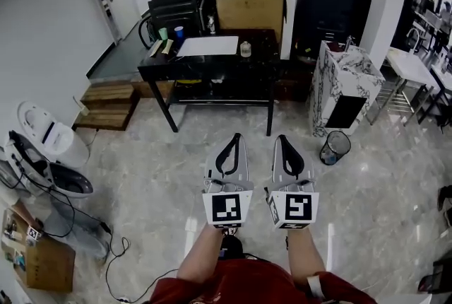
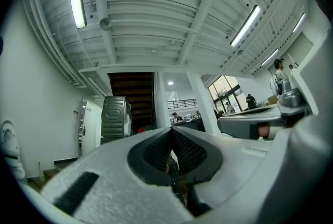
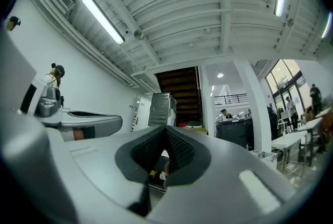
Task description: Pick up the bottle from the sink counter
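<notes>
The pale marble floor (image 1: 141, 154) fills most of the head view. A black table (image 1: 212, 66) stands at upper centre, with a cardboard box (image 1: 251, 6) behind it. The marble-patterned sink counter (image 1: 342, 83) stands at upper right, with a mesh bin (image 1: 335, 148) just beside its foot.

At lower centre the left gripper (image 1: 236, 137) and right gripper (image 1: 282, 138) are held side by side over bare floor, well apart from both table and sink. Each gripper's own view shows its jaws pressed together at the tips with nothing between them, and both point slightly up at the ceiling.

The bottle should be on top of the sink counter, but from here it is too small to pick out. Only something thin, perhaps a tap, shows at the counter's top edge.

This looks like the approach step, with no reach begun. The next move calls for heading toward the upper right, finding the bottle on the counter, spreading one gripper's jaws and lining them up level with the bottle's body.
</notes>
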